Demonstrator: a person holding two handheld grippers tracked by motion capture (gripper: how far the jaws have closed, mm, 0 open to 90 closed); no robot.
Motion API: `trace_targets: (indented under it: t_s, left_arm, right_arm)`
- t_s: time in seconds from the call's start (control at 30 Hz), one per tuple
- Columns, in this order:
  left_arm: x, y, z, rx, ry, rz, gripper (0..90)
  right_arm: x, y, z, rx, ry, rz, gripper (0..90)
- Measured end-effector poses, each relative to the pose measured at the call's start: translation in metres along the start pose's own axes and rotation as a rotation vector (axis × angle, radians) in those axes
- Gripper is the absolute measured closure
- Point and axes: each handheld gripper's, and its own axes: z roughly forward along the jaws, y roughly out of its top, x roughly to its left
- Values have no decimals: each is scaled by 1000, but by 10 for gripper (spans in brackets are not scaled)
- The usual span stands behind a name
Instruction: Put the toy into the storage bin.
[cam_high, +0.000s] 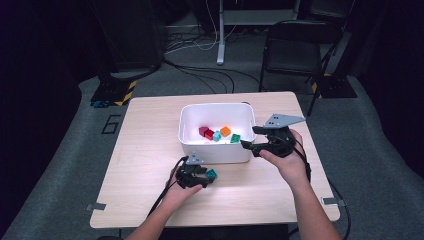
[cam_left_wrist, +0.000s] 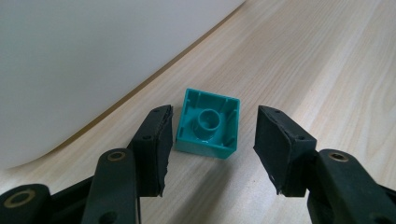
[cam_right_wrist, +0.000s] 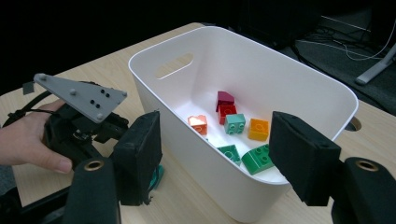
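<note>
Straddling a teal brick (cam_left_wrist: 208, 125) beside the white bin (cam_high: 216, 151), left tongs (cam_left_wrist: 211, 140) gape; right tongs (cam_right_wrist: 217, 154) too.

- You've got one white bin (cam_right_wrist: 299, 70), centre of the right gripper view.
- Seven bricks inside it: two red (cam_right_wrist: 226, 108), two orange (cam_right_wrist: 258, 129), one teal (cam_right_wrist: 234, 123), two green (cam_right_wrist: 258, 159).
- One teal brick (cam_left_wrist: 208, 123) on the table, mid-frame in the left gripper view.
- Two grippers: left (cam_high: 206, 176), right (cam_high: 251, 137).
</note>
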Motion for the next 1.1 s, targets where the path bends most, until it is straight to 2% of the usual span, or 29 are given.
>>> trace_targets:
  t_s: [0.03,0.17,0.23,0.37,0.47,0.6,0.9,1.03,1.1]
  left_arm:
    - [1,1,2,8,1,17,463]
    - [0,1,8,15,9,37,474]
    - [-1,2,10,20,24,45,509]
    - [-1,3,12,32,39,57,568]
    - [-2,3,11,22,46,58,580]
    - [-3,4,10,31,42,62,585]
    - [-10,14,-7,32,24,83,585]
    - [-10,22,-21,21,9,68,585]
    - [-11,28,-29,18,15,73,586]
  right_arm:
    - [0,0,0,-1,3,1,339]
    - [0,-1,0,3,7,-2,340]
    - [0,-1,1,3,9,1,340]
    - [-1,-1,0,0,7,4,340]
    - [-1,-1,0,-3,8,8,340]
    - [-2,-1,-1,-5,9,8,340]
    - [-4,-2,0,2,9,11,340]
    - [-5,-3,0,2,8,11,340]
    - [-5,-3,0,3,7,15,340]
